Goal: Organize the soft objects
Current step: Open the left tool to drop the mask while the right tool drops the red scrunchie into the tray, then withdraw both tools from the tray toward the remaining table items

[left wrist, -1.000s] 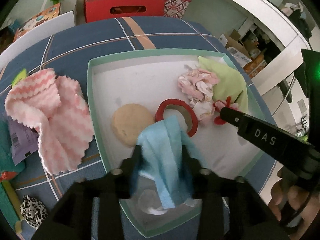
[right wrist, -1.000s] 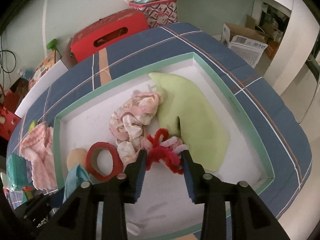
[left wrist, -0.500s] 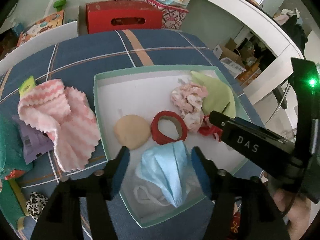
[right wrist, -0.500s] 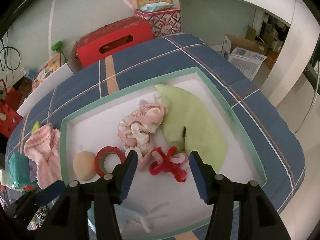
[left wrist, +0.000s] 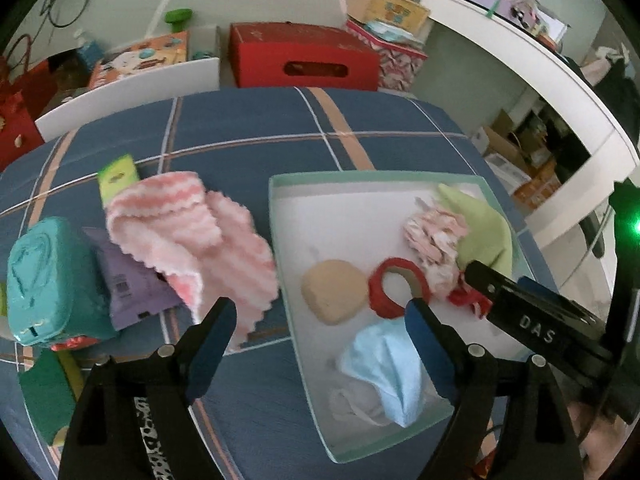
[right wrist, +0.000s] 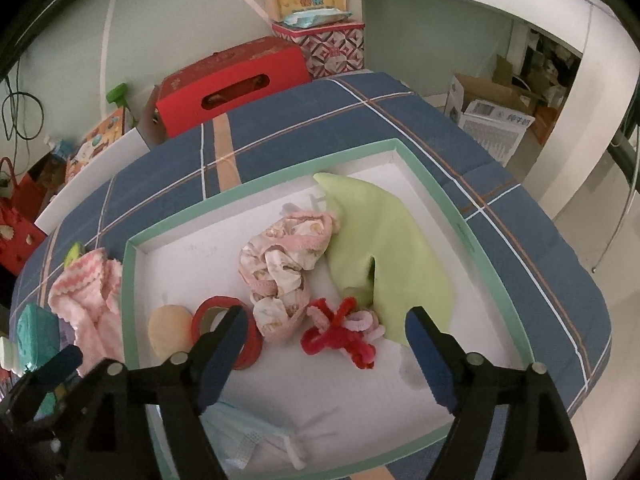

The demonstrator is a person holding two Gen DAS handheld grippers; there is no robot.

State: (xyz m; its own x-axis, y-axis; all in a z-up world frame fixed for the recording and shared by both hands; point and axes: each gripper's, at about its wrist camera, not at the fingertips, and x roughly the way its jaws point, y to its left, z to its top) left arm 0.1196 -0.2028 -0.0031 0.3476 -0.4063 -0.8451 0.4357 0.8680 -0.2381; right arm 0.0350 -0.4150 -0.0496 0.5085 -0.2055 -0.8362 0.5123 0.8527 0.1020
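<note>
Right, closest to me, my left gripper [left wrist: 320, 320] hangs spread wide and empty above the tray's [left wrist: 280, 240] near-left edge, the blue face mask [left wrist: 384, 364] lying inside just under its right finger. My right gripper [right wrist: 324, 340] is gaping too, holding nothing, over the red pipe-cleaner bundle [right wrist: 340, 336]. Further out, the pink striped cloth [left wrist: 192, 240] is on the blanket outside the tray, left and slightly ahead of the left claw, its long side slanting from far-left toward the tray wall. Left hand's nearer by far, so I'd reach with that one.
</note>
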